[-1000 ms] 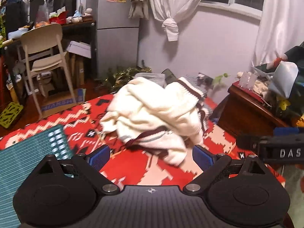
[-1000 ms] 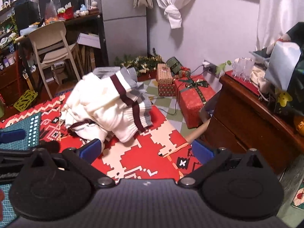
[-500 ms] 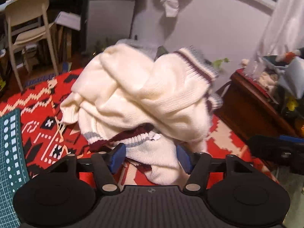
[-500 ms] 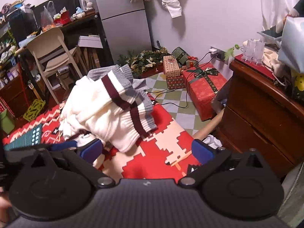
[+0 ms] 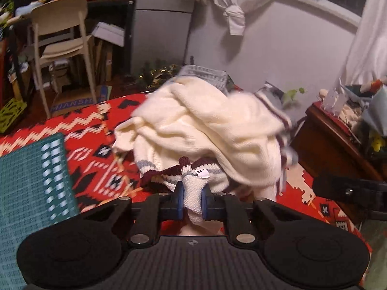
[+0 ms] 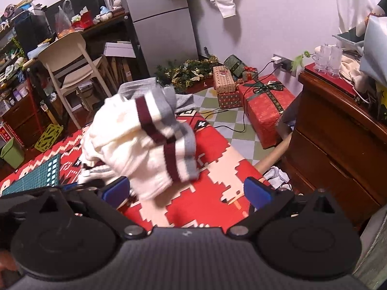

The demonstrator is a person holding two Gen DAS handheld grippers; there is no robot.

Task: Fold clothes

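L gripper [image 5: 192, 201] points down and fwd at a slant, its blue pads [image 5: 178, 203] closing on a fold of the sweater [image 5: 205, 130]; cream knit is bunched between them, a small white tag just above at 12 o'clock. R gripper [image 6: 187, 192] tilts down likewise, jaws spread wide, nothing between them, only the patterned cloth [image 6: 205, 205] below; its L pad [image 6: 116, 192] sits just beside the sweater's low edge.

Sweater: cream knit w/ maroon and grey striped bands, crumpled in a heap, not flat. In L wrist view it fills the centre, the neck edge w/ maroon trim at 6 o'clock of the heap by the pads. In R wrist view it lies at 10–11 o'clock from the jaws, a striped cuff or hem draped over the top.

Room: red-and-cream cloth runs bare at 3–5 o'clock of the heap up to the surface edge. Green cutting mat [image 5: 29, 181] at 9 o'clock, near but apart. Dark wood dresser [image 6: 338, 145] at 3 o'clock beyond the edge; wrapped gift boxes [image 6: 263, 104] at 1 o'clock on the floor; cream chair [image 6: 70, 62] at 10 o'clock, well apart.
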